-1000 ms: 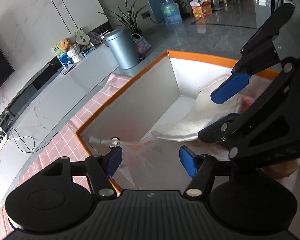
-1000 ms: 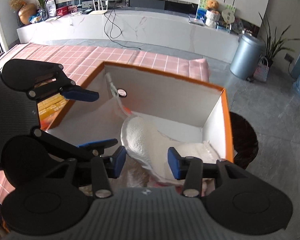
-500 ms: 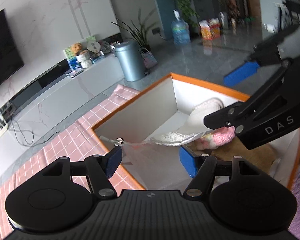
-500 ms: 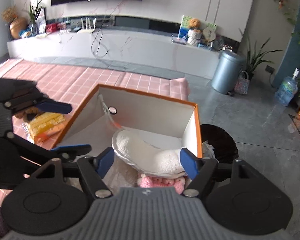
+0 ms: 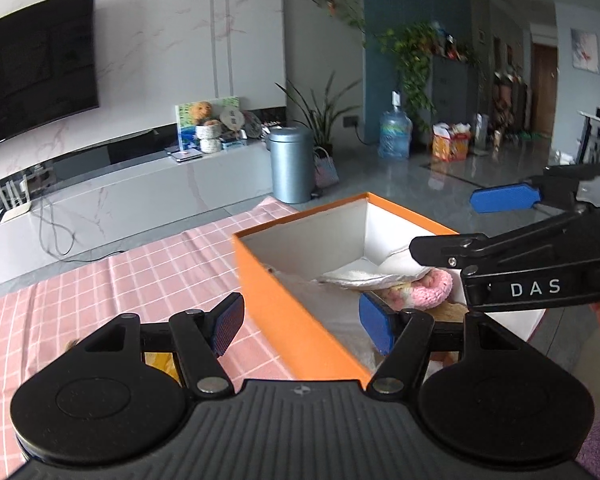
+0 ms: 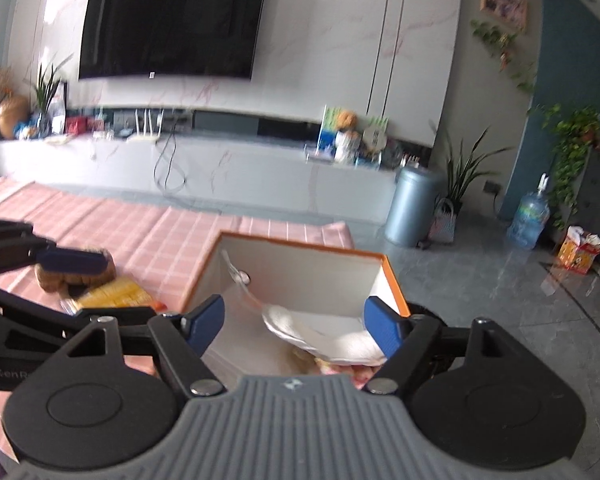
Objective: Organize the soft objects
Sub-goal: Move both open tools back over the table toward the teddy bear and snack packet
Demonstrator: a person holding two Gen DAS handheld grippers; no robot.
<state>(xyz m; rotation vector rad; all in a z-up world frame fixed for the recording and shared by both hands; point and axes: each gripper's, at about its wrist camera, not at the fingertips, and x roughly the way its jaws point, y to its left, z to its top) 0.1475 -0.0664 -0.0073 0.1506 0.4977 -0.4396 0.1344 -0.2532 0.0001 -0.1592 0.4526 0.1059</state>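
An orange cardboard box sits on the pink checked surface — a grey cylindrical bin stands beyond it. Left gripper and right gripper both gape wide — holding nothing.

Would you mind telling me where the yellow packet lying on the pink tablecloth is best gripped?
Judging from the right wrist view, the yellow packet lies flat on the pink tablecloth left of the orange box. I would come down from above and pinch across its narrow width near the middle, since its flat pose offers no raised edge.
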